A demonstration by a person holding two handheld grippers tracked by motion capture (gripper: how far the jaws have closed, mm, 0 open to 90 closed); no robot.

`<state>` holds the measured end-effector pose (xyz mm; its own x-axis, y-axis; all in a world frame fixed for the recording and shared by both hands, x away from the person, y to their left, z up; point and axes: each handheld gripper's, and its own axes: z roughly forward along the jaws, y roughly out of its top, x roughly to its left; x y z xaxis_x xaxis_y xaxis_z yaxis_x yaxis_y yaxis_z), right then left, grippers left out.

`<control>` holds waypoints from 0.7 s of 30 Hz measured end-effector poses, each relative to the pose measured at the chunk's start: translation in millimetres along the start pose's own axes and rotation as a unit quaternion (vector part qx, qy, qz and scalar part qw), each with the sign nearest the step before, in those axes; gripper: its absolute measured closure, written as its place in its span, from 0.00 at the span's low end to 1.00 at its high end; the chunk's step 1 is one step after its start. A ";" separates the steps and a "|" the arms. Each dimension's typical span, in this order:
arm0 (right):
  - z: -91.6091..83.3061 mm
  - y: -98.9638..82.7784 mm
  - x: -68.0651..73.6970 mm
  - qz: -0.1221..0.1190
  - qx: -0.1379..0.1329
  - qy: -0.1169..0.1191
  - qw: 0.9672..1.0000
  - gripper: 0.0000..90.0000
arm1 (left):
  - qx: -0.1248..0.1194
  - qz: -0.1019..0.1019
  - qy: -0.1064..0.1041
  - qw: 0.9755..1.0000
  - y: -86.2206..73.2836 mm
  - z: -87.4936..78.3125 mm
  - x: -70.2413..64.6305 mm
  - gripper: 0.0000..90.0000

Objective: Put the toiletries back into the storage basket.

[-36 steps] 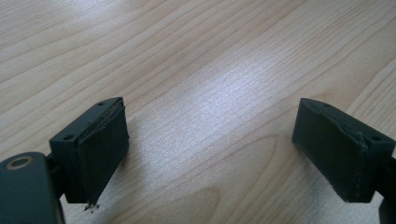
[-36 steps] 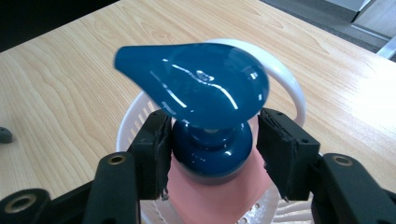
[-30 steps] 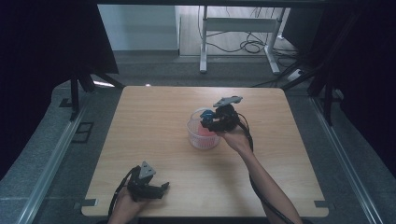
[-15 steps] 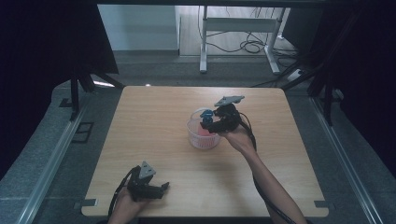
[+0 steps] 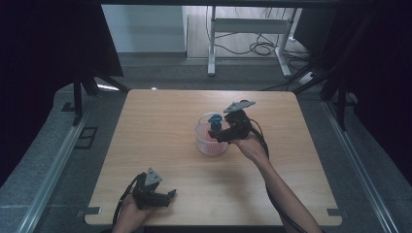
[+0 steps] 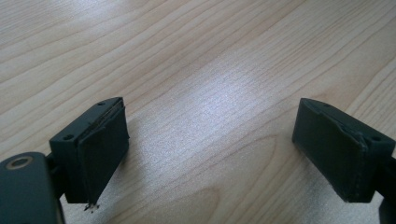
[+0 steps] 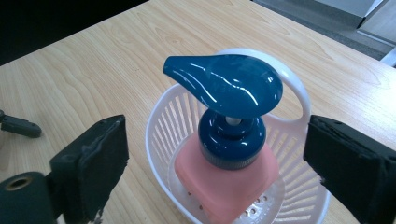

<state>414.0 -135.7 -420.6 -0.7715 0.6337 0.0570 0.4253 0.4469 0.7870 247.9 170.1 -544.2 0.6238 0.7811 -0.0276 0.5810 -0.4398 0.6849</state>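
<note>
1. Near the middle of the tabletop, a white slotted basket is standing, with a pink soap bottle sitting upright inside it.
2. The bottle is wearing a dark blue pump head, and in the right gripper view its spout is pointing to the upper left, out over the basket's rim.
3. The right claw is hanging just beside the basket in the high view, held in the person's right hand, whose forearm is coming up from the bottom edge.
4. Its jaws have just been opening: they are now standing wide apart on either side of the pump head, and the pads are touching neither the pump nor the bottle, so the bottle is sitting free between them.
5. A white looped handle is arching up from the basket's far rim behind the pump.
6. At the tabletop's near edge, well apart from the basket, the left claw is resting low in the person's left hand.
7. In the left gripper view its jaws are standing wide apart over bare wood grain, and they are gripping nothing.
</note>
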 end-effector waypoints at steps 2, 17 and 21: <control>-1.3 -0.7 0.6 0.001 0.000 0.000 1.000 0.04 | 0.000 0.000 0.000 1.000 0.0 0.0 0.0 0.11; -14.8 -7.7 5.5 -0.003 -0.001 0.005 1.000 0.03 | -0.001 -0.001 0.000 1.000 0.0 0.1 -0.1 0.11; -18.2 -10.3 6.5 -0.004 -0.001 0.006 1.000 0.03 | -0.001 -0.001 0.000 1.000 0.0 0.1 -0.2 0.11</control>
<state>396.0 -147.7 -417.2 -0.7808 0.6222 0.0575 0.4176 0.4511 0.7887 247.8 169.9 -544.3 0.6229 0.7818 -0.0295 0.5813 -0.4373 0.6862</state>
